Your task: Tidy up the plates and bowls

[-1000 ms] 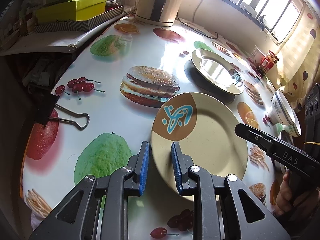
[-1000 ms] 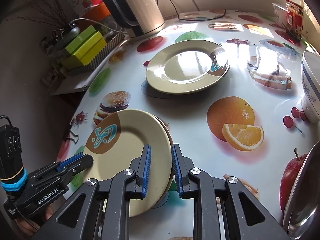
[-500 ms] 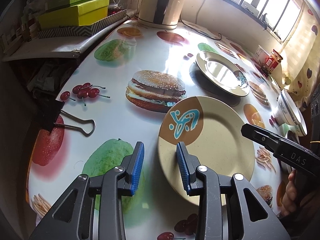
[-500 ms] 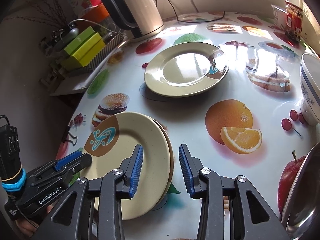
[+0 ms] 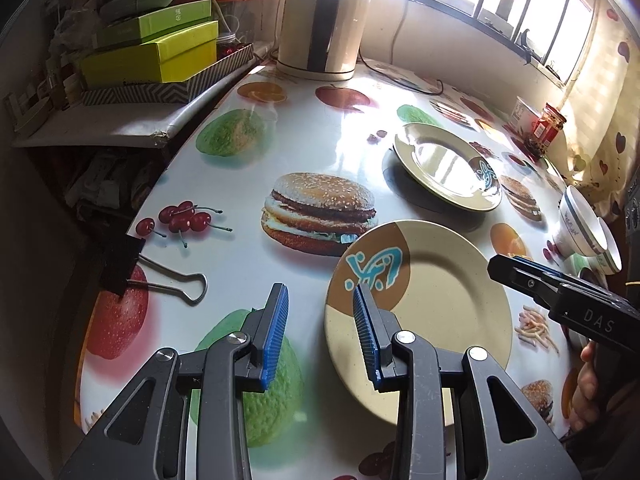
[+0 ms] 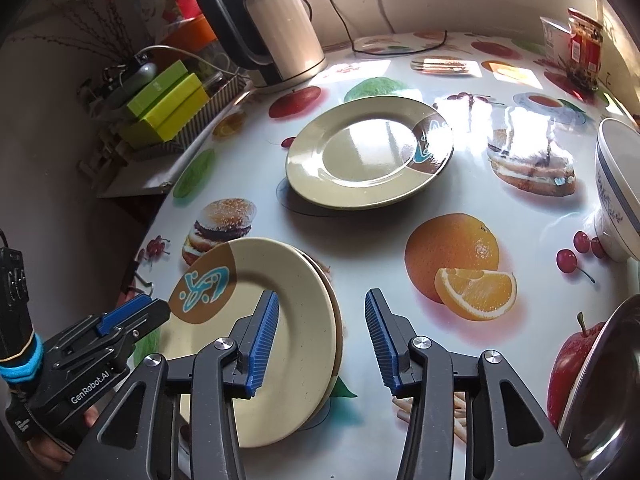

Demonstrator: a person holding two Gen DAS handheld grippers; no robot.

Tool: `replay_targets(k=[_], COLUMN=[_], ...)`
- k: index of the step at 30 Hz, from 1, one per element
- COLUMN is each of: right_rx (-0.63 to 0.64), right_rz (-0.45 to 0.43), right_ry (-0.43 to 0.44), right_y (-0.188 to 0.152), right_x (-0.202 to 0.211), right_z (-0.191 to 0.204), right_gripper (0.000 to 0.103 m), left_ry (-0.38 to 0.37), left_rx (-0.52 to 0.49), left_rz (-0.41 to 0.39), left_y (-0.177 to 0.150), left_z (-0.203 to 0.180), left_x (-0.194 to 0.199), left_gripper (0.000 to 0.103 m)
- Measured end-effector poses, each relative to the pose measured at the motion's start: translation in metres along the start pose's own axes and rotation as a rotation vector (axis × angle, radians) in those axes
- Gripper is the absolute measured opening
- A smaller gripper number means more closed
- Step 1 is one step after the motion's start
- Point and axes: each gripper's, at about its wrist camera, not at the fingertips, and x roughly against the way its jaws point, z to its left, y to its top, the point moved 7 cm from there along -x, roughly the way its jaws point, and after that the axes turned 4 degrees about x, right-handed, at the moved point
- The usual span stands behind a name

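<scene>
Right gripper (image 6: pixel 322 340) jaws opening, nothing pinched — the right edge of the near plate stack (image 6: pixel 280 308) sits between the pads but untouched, left pad over the top plate, right pad clear over the tablecloth (image 6: pixel 380 232). Left gripper (image 5: pixel 320 334) also released, straddling the stack's left rim, its right pad over the plate, its left pad over the table. The stack lies on the table between the two claws. The likely next target, the far plate (image 6: pixel 370 152), lies well beyond the stack, ahead of both claws; right hand looks nearer. Round, so no long axis; rim approach from the near edge. Right view shows a second plate peeking under the top one; left view shows just one disc, plus nested bowls (image 5: pixel 584 228) at far right.
</scene>
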Motion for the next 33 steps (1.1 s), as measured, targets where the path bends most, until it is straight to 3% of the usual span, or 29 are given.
replay_targets(k=[15, 29, 33], right_rx=[-0.027, -0.083, -0.113], right_rz=[-0.061, -0.086, -0.097], right_ry=[-0.068, -0.131, -0.156], right_y=[0.023, 0.053, 0.064], right_x=[0.011, 0.008, 0.007], right_z=[-0.02, -0.047, -0.055], right_gripper=[0.051, 0.051, 0.051], left_ry=[-0.008, -0.107, -0.09], left_rx=[-0.069, -0.059, -0.073], left_rz=[-0.037, 0.006, 0.006], left_y=[0.035, 0.074, 0.086], left_z=[-0.018, -0.04, -0.044], left_x=[-0.006, -0.033, -0.044], left_gripper=[0.035, 0.035, 0.035])
